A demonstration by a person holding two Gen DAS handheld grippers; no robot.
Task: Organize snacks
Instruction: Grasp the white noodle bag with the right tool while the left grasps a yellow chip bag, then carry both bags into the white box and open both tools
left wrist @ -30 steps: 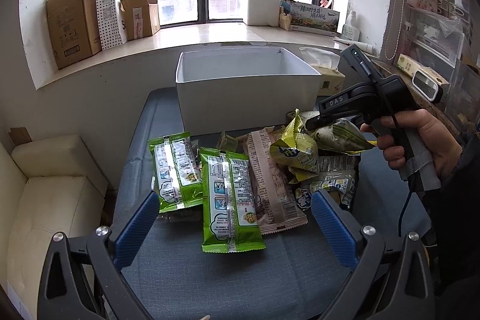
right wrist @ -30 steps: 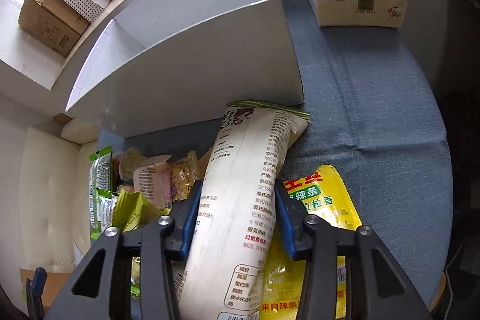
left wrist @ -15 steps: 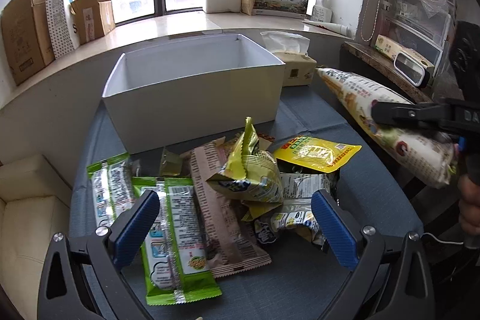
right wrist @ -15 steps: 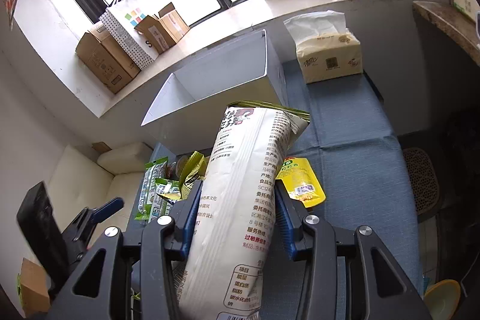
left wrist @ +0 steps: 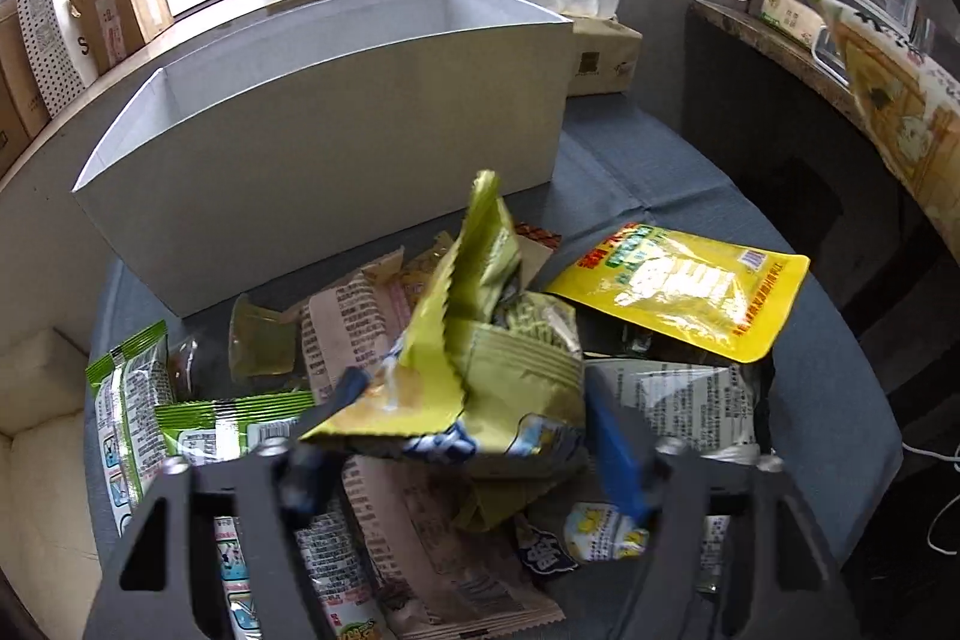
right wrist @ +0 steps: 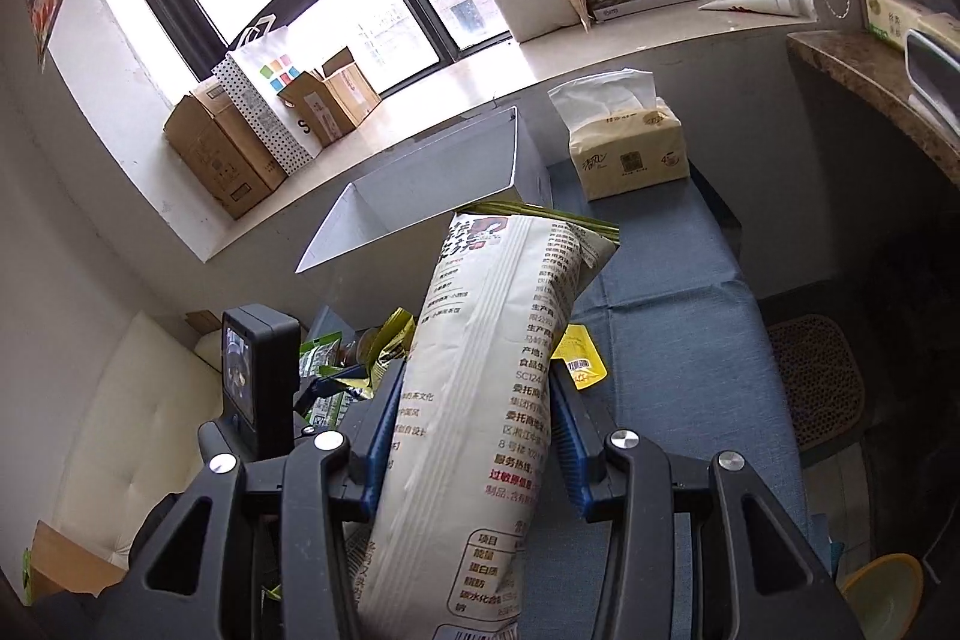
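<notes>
A pile of snack packets lies on the blue-grey table [left wrist: 810, 400] in front of an open white box [left wrist: 336, 148]. My left gripper [left wrist: 474, 424] is low over the pile. Its jaws are closing around a crumpled olive-green bag [left wrist: 480, 370], and the blue pads stand at the bag's sides without squeezing it. A yellow pouch [left wrist: 678, 286] lies to the right and green packets [left wrist: 126, 400] to the left. My right gripper [right wrist: 474, 436] is shut on a long white snack bag [right wrist: 480, 400], held above the table near the white box [right wrist: 420, 184]. That bag's end [left wrist: 888, 100] shows in the left wrist view.
A tissue pack [right wrist: 624, 148] stands right of the box. Cardboard boxes [right wrist: 228, 160] and a paper bag line the window sill. A cream sofa [right wrist: 132, 430] is left of the table, and a stone counter [right wrist: 870, 70] is to the right. A floor mat [right wrist: 816, 382] lies below.
My left gripper came down and forward over the pile, and its jaws narrowed around the olive-green bag. My right gripper lifted the long white bag up off the table.
</notes>
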